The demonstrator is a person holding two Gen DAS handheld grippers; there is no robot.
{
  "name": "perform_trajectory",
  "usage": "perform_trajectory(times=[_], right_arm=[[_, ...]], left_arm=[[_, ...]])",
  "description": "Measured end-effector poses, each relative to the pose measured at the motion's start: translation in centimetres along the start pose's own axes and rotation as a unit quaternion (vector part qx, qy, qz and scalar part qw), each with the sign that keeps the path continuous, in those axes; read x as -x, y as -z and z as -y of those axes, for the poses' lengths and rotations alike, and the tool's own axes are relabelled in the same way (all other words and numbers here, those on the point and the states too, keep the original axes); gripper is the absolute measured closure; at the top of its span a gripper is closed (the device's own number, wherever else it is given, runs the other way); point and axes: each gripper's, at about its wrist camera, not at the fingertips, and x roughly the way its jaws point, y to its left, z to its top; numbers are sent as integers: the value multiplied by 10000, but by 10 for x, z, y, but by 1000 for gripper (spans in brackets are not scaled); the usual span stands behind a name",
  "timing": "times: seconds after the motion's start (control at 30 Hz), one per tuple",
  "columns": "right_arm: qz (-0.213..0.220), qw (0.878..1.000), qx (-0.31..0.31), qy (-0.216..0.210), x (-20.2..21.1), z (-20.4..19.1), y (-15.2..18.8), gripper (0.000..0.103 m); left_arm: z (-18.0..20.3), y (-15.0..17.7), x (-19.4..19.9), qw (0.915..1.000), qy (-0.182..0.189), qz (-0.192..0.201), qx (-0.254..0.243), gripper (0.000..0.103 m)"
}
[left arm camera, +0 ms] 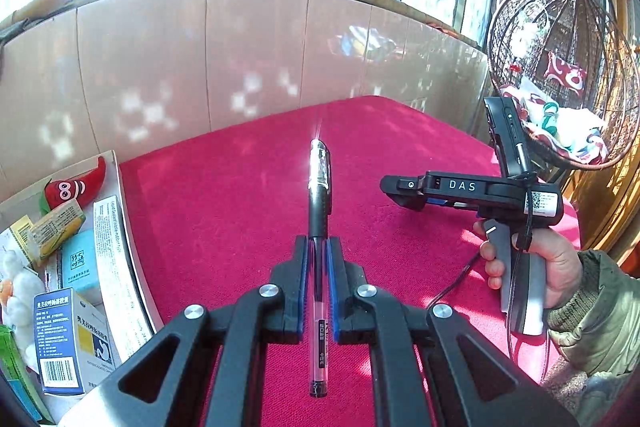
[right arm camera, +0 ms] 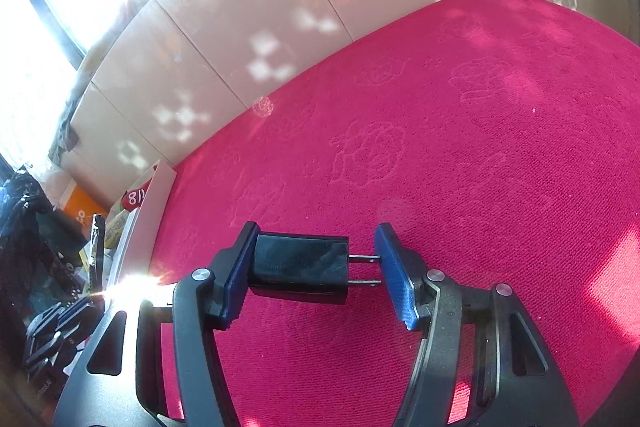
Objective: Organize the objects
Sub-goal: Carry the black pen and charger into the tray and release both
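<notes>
Left claw (left arm camera: 318,251) is closed on a pen (left arm camera: 319,227), gripping the barrel lengthwise so that the capped end points ahead, past the fingertips, and the clear tail runs back between the arms. Held this way the pen stays in line with the claw and can be laid down flat or slid into a container without swinging. It hangs above the red cloth (left arm camera: 240,195) that covers the worktop, not touching it.

Right claw (right arm camera: 316,267) holds a black plug adapter (right arm camera: 298,267) crosswise: the body butts against the left pad (right arm camera: 240,273), while the two metal prongs (right arm camera: 364,270) reach toward the right pad (right arm camera: 394,275). Whether the prongs actually touch that pad is hard to tell, so the hold looks light rather than firm. The wide span between the fingers follows from the adapter being taken end to end.

A white box (left arm camera: 120,259) at the left edge of the worktop holds cartons, a blue packet and a red chilli toy (left arm camera: 76,187); it is probably the collecting place, which would explain why both items are carried off the cloth. The left claw is nearer to it.
</notes>
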Motion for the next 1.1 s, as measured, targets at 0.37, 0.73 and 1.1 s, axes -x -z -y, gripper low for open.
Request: perform_trajectory(times=[0.37,0.73,1.1], right_arm=[[78,9998,198,-59,12,-22,1,44],[189,9981,573,-157,33,-65,-5,44],[158,9941,1055,-177,35,-111,-5,44]], left_arm=[[-15,-4,25,9986,-62,469,238,97],[-34,-2,46,9951,-52,833,522,97],[-68,7,73,9877,-210,1198,980,97]])
